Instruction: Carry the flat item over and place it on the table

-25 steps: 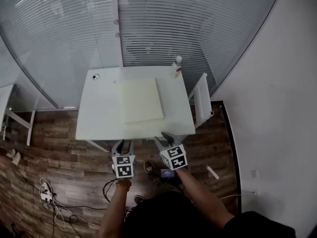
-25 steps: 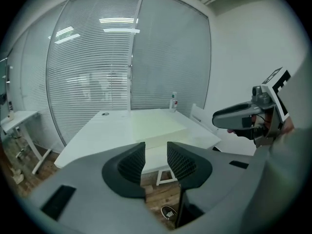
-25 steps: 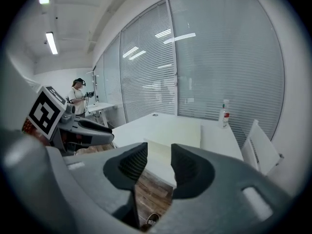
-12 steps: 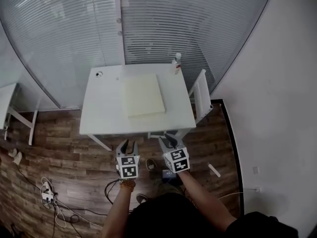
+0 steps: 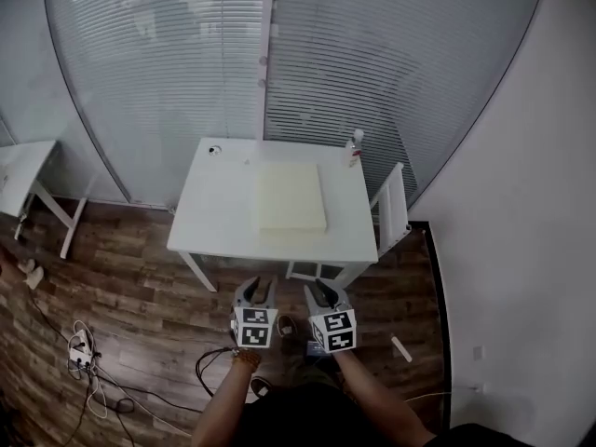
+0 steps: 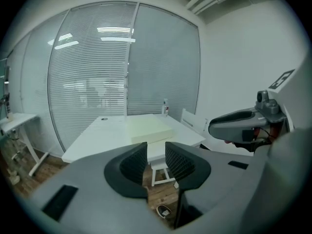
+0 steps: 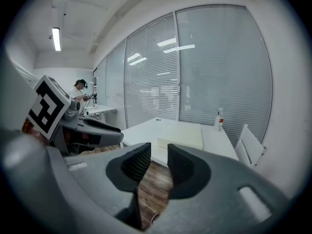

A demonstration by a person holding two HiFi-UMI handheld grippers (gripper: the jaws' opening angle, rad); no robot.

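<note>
The flat item, a pale yellow slab [image 5: 291, 196], lies on the white table [image 5: 219, 214], towards its right half. It also shows in the left gripper view [image 6: 148, 128] and the right gripper view [image 7: 181, 137]. Both grippers hang side by side over the wooden floor, well short of the table's near edge. My left gripper [image 5: 258, 291] [image 6: 155, 150] is open; its jaws have just been closing, with nothing between them. My right gripper [image 5: 321, 292] [image 7: 159, 152] is open too; its jaws closed a little within the last second and are empty.
A spray bottle [image 5: 355, 147] stands at the table's far right corner, a small round thing [image 5: 215, 151] at the far left. A white chair [image 5: 393, 214] stands right of the table, a stool [image 5: 317, 270] under it. Cables and a power strip [image 5: 79, 357] lie on the floor left.
The person and both grippers have backed away from the table; the gap of floor between jaws and table edge has grown. The slab has stayed on the table.
</note>
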